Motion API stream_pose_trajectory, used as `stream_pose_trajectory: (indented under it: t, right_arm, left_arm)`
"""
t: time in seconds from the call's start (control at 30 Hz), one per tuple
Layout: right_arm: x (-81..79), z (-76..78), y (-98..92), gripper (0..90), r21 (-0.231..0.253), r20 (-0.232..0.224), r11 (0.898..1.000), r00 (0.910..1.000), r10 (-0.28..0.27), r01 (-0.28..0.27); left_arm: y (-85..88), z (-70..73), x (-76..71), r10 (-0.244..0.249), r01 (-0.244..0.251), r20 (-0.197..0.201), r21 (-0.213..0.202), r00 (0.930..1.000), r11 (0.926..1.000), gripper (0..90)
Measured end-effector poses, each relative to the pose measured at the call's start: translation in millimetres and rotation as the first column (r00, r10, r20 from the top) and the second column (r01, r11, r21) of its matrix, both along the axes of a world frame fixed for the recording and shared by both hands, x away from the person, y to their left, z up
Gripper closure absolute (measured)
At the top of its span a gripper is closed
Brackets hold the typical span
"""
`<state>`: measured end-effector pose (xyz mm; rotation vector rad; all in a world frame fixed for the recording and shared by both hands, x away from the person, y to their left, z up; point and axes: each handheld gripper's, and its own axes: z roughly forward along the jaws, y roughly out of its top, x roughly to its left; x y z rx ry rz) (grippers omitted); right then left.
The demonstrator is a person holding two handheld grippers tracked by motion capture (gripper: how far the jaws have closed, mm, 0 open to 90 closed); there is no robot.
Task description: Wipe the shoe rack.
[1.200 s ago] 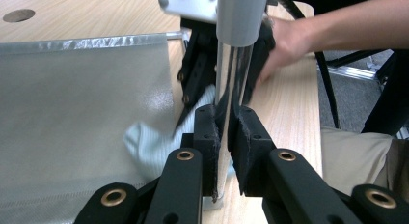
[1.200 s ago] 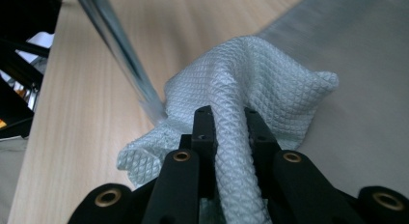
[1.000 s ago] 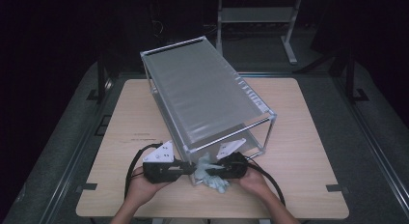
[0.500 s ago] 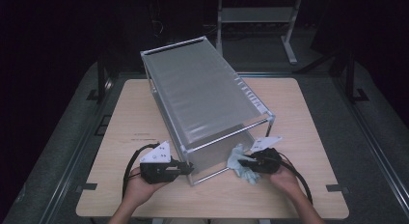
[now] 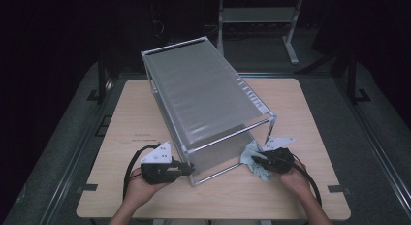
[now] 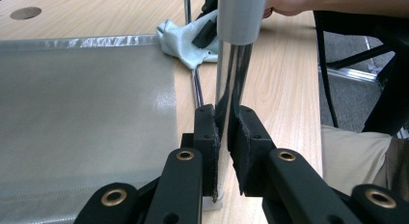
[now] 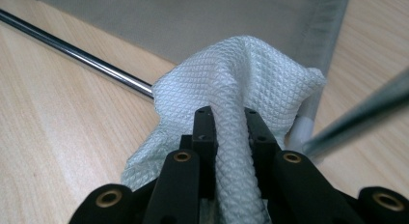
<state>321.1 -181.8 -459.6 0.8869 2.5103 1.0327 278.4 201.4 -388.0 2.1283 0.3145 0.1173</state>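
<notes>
1. Cloth [image 5: 255, 159]: a pale, waffle-textured wiping cloth, bunched into a crumpled wad on the wooden table [image 5: 310, 113], at the near right corner of the frosted box. In the right gripper view the cloth [image 7: 241, 108] is gathered into a ridge that runs along the jaws, its loose end spreading toward the box's lower edge.

2. Rack [image 5: 203, 104]: a long translucent box framed in chrome rods, lying on the table with its long axis running from the far left to the near right as the high view shows it. Its open end faces the person.

3. Right gripper [image 5: 265, 159]: its jaws are clamped together on the cloth, the fabric pinched between the two pads [image 7: 205, 132]. The gripper points toward the rack's near right corner post, and the cloth lies against the foot of that post and beside the bottom chrome rod [image 7: 82, 57].

4. Left gripper [image 5: 186, 169]: its jaws are closed on the chrome upright post [image 6: 231, 89] at the rack's near left corner, one pad on each side of it, low down near the table. In the left gripper view the frosted panel [image 6: 87, 113] lies to the left of that post, and the cloth [image 6: 185, 38] shows farther off with the other hand.

5. Hands: the person's left hand [image 5: 140, 188] and right hand [image 5: 293, 176] come in from the near edge of the table, each wrapped around its gripper, with a black cable [image 5: 310, 179] looping back from the right one.
</notes>
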Motion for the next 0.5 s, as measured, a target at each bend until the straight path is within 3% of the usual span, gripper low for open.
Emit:
stream_pose_trajectory:
  t: [0.13, 0.23, 0.4, 0.5]
  right_arm:
    - [-2.6, -2.7, 8.4, 78.5, 0.028, -0.002, 0.999, 0.9996, 0.027, -0.027]
    - [-3.4, -1.9, 16.3, 78.5, 0.015, 0.004, 0.998, 0.9986, 0.053, -0.053]
    - [-0.4, -1.8, 8.2, 78.4, 0.019, -0.005, 1.0, 0.9998, 0.017, -0.017]
    - [-3.2, -2.1, 21.2, 78.4, 0.041, -0.011, 0.998, 0.9983, 0.057, -0.057]
  left_arm:
    - [-1.8, 0.2, 0.5, 0.001, -0.001, 0.0, 0.003, 1.0, 1.0, 80.8]
    - [-1.4, 0.4, 0.5, 0.005, -0.005, 0.002, 0.005, 1.0, 1.0, 80.7]
    - [-2.0, 0.2, 0.7, 0.005, -0.005, 0.001, 0.002, 1.0, 1.0, 80.7]
    - [-3.2, 0.3, 1.2, 0.004, -0.004, 0.003, 0.004, 1.0, 1.0, 80.7]
